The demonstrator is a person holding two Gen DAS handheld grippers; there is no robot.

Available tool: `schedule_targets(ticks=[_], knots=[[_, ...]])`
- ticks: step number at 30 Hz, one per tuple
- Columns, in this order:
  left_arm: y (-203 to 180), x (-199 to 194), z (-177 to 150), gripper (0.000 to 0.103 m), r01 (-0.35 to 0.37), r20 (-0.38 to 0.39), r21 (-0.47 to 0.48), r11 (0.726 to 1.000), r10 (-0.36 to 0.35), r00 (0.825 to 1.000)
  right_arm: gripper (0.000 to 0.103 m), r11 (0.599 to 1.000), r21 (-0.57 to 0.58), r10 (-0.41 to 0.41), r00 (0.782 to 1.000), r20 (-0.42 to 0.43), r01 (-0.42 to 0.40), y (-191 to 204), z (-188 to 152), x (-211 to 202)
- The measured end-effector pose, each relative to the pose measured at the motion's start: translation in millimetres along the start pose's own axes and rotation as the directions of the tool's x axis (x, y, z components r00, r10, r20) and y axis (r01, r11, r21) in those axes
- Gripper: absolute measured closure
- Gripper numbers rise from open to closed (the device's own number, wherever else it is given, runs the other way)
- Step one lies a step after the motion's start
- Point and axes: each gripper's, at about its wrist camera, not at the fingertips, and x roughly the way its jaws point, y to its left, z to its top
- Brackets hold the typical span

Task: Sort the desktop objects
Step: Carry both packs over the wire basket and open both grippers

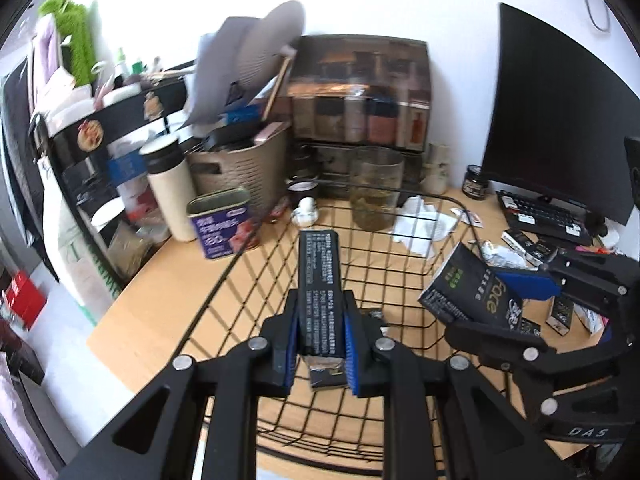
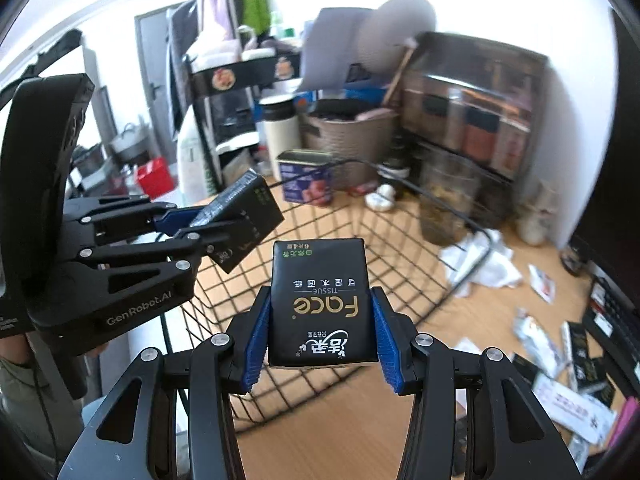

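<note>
Both grippers hang over the black wire basket on the wooden desk, each carrying a black tissue pack. Left gripper pinches its pack by the narrow edges, jaws drawn close together, pack pointing forward over the mesh. Right gripper clamps the "Face" pack across its broad face, so jaws stand wider. Both tilt downward, probably to drop the packs into the basket together. Basket looks nearly bare, though motion blur hides its far corner. More small black packets lie scattered by the keyboard, unsorted.
</note>
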Motion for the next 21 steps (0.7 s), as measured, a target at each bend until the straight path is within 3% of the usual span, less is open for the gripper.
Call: schedule_targets(ticks=[7, 9, 11, 12, 13, 21], knots=[[4.2, -1.1, -5.3, 0.083, 0.002, -0.01, -0.012, 1.0, -0.002, 1.0, 0.055, 1.0, 0.003, 0.011, 1.0, -0.013, -0.011, 4.8, 1.2, 10.7], [6.2, -4.7, -5.1, 0.081, 0.032, 0.013, -0.034, 0.999, -0.032, 0.999, 0.055, 1.0, 0.0, 0.016, 1.0, -0.008, -0.016, 4.2, 2.4, 9.8], [5.9, -8.7, -4.2, 0.063, 0.07, 0.031, -0.045, 0.997, -0.069, 0.997, 0.046, 1.0, -0.005, 0.018, 1.0, -0.004, -0.018, 4.1, 2.3, 8.5], [4.8, -11.1, -3.7, 0.041, 0.079, 0.045, -0.046, 0.996, -0.077, 0.996, 0.039, 1.0, -0.003, 0.015, 1.0, -0.001, -0.015, 3.2, 2.5, 7.3], [3.6, -12.1, -2.4, 0.031, 0.077, 0.055, -0.044, 0.996, -0.075, 0.996, 0.038, 1.0, 0.003, 0.011, 1.0, 0.007, -0.011, 1.5, 1.7, 5.2], [-9.5, -15.2, 0.7, 0.03, 0.082, 0.068, -0.017, 0.996, -0.08, 0.994, 0.037, 1.0, 0.017, -0.011, 1.0, 0.017, 0.011, -8.3, -3.3, -7.2]])
